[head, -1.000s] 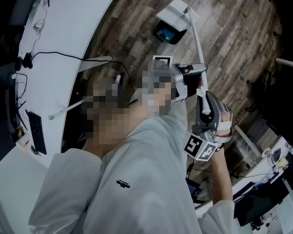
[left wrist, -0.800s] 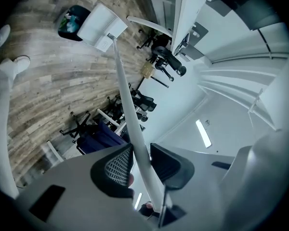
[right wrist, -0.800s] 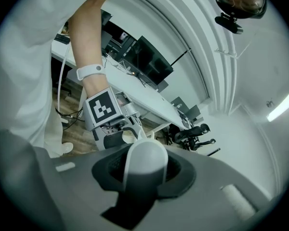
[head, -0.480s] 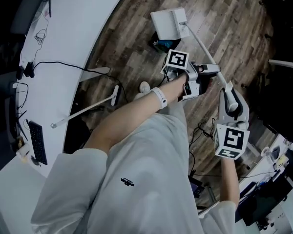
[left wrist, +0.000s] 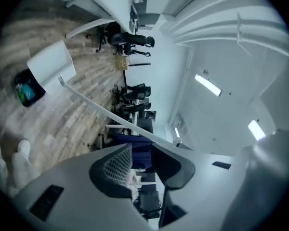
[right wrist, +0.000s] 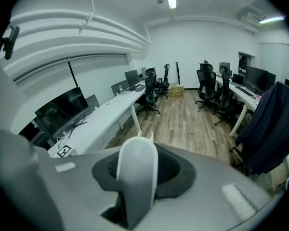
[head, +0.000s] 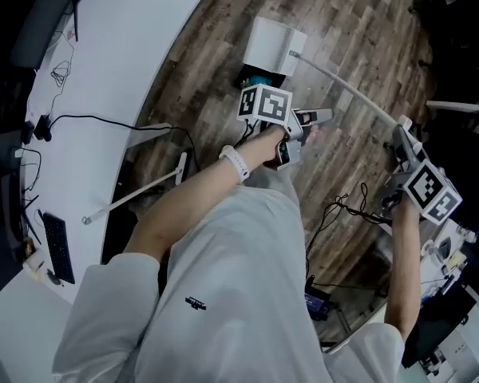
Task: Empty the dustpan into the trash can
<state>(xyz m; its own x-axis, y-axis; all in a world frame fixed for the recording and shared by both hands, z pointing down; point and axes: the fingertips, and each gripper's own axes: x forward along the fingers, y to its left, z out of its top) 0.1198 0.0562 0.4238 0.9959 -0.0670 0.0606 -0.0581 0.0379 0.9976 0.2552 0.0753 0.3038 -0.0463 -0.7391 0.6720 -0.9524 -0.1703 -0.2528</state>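
The white long-handled dustpan (head: pixel 275 45) hangs tilted over the dark trash can (head: pixel 255 79), which has something blue inside. Its thin handle (head: pixel 347 90) runs right to my right gripper (head: pixel 401 131), which is shut on the handle's end (right wrist: pixel 136 174). My left gripper (head: pixel 307 122) sits below the handle, apart from it. Its jaws stand open with nothing between them (left wrist: pixel 140 160). The left gripper view shows the dustpan (left wrist: pixel 50 65), the trash can (left wrist: pixel 26 90) and the handle (left wrist: pixel 111 115) crossing ahead.
A white curved desk (head: pixel 104 46) with cables and a keyboard (head: pixel 57 246) fills the left. A white long-handled broom (head: pixel 140 188) lies on the wood floor by the desk. Black cables (head: pixel 347 210) lie on the floor at right, near office chairs (right wrist: pixel 207 88).
My right gripper has swung right and up with the handle, and the dustpan has tipped over the trash can. My left gripper has come off the handle, opened and rolled.
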